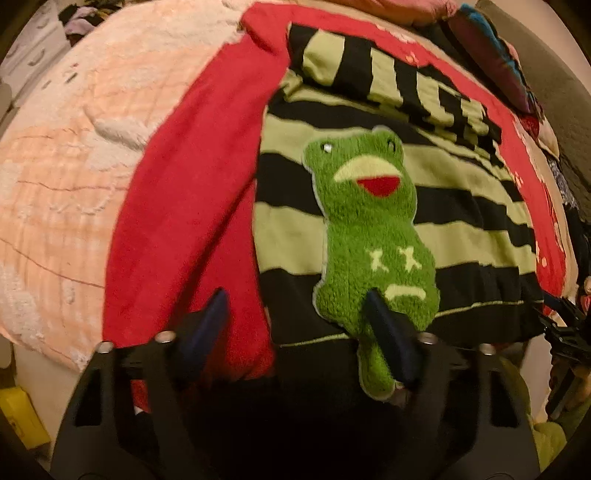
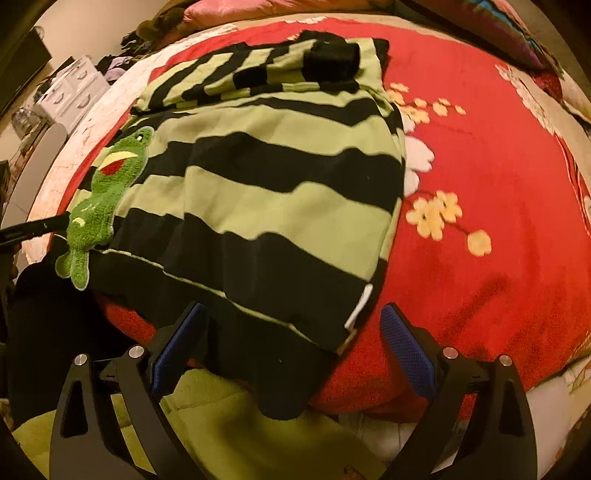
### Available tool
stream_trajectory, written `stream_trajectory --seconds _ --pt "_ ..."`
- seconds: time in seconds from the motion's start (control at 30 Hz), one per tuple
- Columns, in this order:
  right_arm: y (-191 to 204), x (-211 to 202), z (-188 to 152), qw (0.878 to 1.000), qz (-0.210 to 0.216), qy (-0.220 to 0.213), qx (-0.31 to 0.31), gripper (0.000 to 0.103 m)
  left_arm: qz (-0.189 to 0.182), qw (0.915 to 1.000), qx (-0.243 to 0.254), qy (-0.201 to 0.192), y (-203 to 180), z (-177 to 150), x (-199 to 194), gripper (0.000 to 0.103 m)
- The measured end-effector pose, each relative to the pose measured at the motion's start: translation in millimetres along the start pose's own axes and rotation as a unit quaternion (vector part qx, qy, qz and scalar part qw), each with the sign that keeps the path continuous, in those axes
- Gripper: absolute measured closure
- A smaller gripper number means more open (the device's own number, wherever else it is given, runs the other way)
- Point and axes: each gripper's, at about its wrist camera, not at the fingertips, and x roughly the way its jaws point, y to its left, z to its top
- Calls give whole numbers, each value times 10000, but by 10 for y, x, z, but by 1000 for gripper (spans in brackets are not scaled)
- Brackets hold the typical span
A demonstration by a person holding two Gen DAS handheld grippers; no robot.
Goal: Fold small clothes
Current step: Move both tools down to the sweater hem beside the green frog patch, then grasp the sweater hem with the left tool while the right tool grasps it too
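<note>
A small black and light-green striped garment (image 1: 424, 206) (image 2: 266, 192) lies flat on a red flowered blanket (image 2: 480, 177), one sleeve folded across its top. A fuzzy green frog patch (image 1: 369, 229) (image 2: 99, 206) sits at its left side near the hem. My left gripper (image 1: 295, 304) points down over the hem's left corner. Its left finger is over the red blanket (image 1: 177, 229) and its right finger rests on the frog's lower part; the pads do not press together on cloth. My right gripper (image 2: 293, 317) is open and straddles the hem's right corner with its white tag (image 2: 360, 304).
A peach blanket (image 1: 66, 177) covers the bed left of the red one. Pillows (image 2: 506, 26) line the far edge. A white drawer unit (image 2: 74, 92) stands beyond the bed's left side. Green fabric (image 2: 229, 424) lies under the right gripper, and a yellow object (image 1: 18, 417) beside the bed.
</note>
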Motion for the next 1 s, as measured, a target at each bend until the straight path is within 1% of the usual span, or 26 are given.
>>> stream_trajectory --seconds 0.03,0.13,0.2,0.23,0.3,0.33,0.43,0.47,0.6,0.67,0.73,0.83,0.87,0.9,0.93,0.97,1.0 --pt "-18 15 -16 10000 42 41 76 8 -37 10000 2 45 6 -3 20 53" --pt "-56 48 -52 9996 160 139 205 8 -196 9997 27 137 6 -21 56 64" --pt "-60 57 -66 9995 182 165 223 8 -247 9995 20 193 8 -32 75 66" --pt "-58 55 -76 9995 165 158 222 8 -276 9994 19 204 7 -35 78 68" --pt "-42 52 -85 9997 130 144 171 8 -373 9990 11 230 16 -45 85 69" --pt "-35 55 -86 9997 141 144 155 10 -434 9988 -30 246 33 -47 90 69" --pt "-15 68 -90 9996 220 173 91 23 -591 9977 -105 317 60 -40 116 69" --pt "-8 73 -97 9995 238 185 67 26 -602 9976 -92 343 54 -36 123 69" --pt "-8 82 -97 9994 278 190 88 26 -586 9970 -45 503 30 -14 174 69" --pt "-34 90 -98 9991 333 204 149 26 -621 9963 -82 583 38 -5 198 65" --pt "-63 112 -100 9987 399 233 227 26 -623 9960 -92 633 49 2 214 64" --pt "-75 145 -104 9983 434 258 276 26 -502 9965 -3 672 13 9 230 64" --pt "-66 145 -103 9985 425 253 254 27 -445 9967 58 678 -9 10 233 64" --pt "-53 143 -102 9986 419 248 194 31 -382 9969 146 669 -39 7 233 65" --pt "-30 132 -105 9990 372 225 78 40 -358 9971 197 643 -52 4 225 67" --pt "-13 123 -104 9992 357 201 3 47 -344 9973 260 593 -69 -3 210 69" --pt "-16 105 -103 9988 442 188 -25 51 -370 9974 268 557 -67 -7 200 75"
